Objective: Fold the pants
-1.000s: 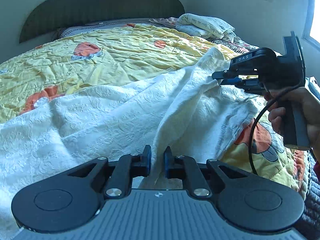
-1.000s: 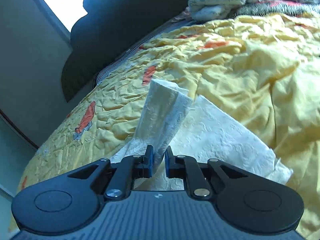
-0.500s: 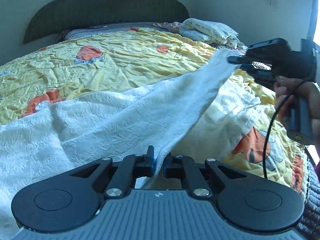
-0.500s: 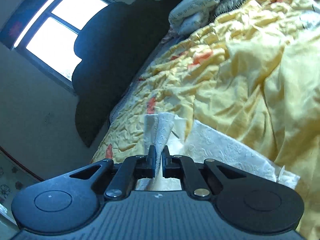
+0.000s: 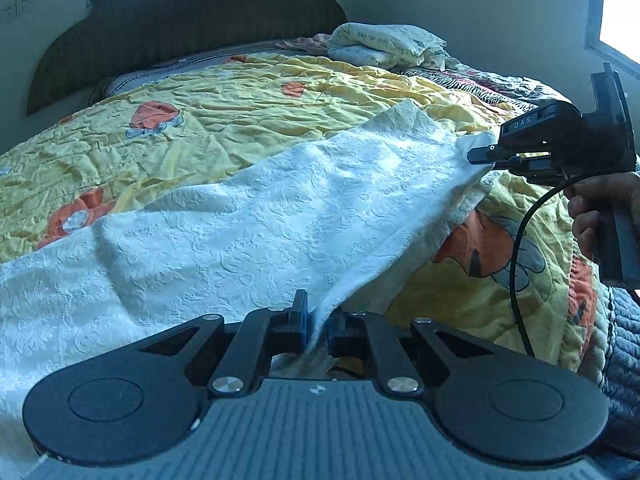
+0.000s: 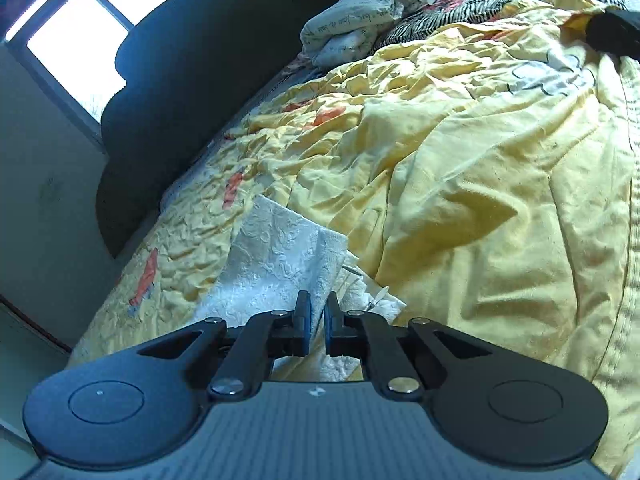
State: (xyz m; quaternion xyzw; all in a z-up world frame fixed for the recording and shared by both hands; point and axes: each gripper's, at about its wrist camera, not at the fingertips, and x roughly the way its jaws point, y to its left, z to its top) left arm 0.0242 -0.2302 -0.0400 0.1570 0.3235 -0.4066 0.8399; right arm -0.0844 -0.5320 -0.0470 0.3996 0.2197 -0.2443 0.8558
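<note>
Yellow cartoon-print bedspread [image 5: 248, 128] covers the bed. Across it lie the white embossed pants [image 5: 224, 224], one edge raised between my grippers. My left gripper [image 5: 316, 324] fingers have just been easing apart with the cloth between them, so I fear that edge slipping. My right gripper [image 6: 316, 322] pinches its corner nearly shut.
</note>
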